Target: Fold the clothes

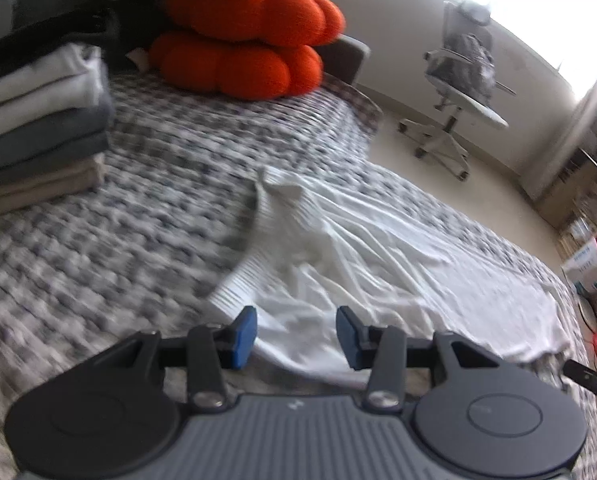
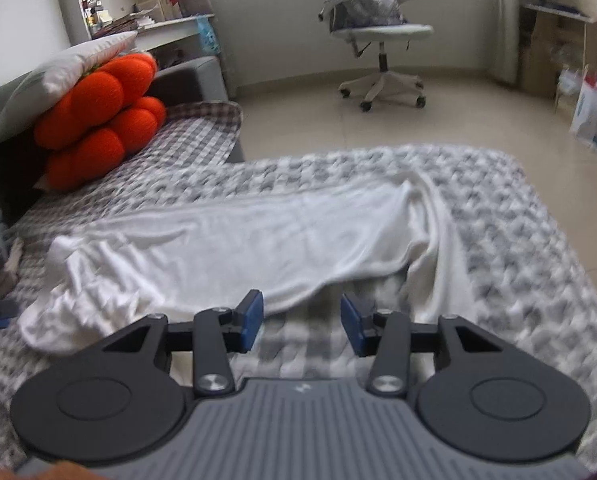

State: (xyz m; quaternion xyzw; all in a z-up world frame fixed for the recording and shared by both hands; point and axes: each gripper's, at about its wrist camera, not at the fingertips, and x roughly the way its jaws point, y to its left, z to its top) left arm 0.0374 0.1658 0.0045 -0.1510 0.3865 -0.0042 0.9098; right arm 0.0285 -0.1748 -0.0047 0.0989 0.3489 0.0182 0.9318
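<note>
- Garment: a white top with a ribbed band is laid out lengthwise on the grey-checked quilt, wrinkled, with its near edge lifted in a soft arch; the exact type cannot be told.
- Left gripper: blue pads are held wide apart over the ribbed end of the cloth; nothing is gripped.
- Right gripper: fingers are spread wide just short of the arched near edge; nothing is gripped.
- Stack of folded clothes: white, grey and beige pieces are piled at the far left of the quilt, near the orange pumpkin cushions.
- Stage: one long fold may already be in, or the piece may only be spread; this cannot be settled.
- Handling note: whichever grasp follows, a single edge layer should be pinched at both ends alike, and wrinkles smoothed flat so that edges can be matched.
</note>
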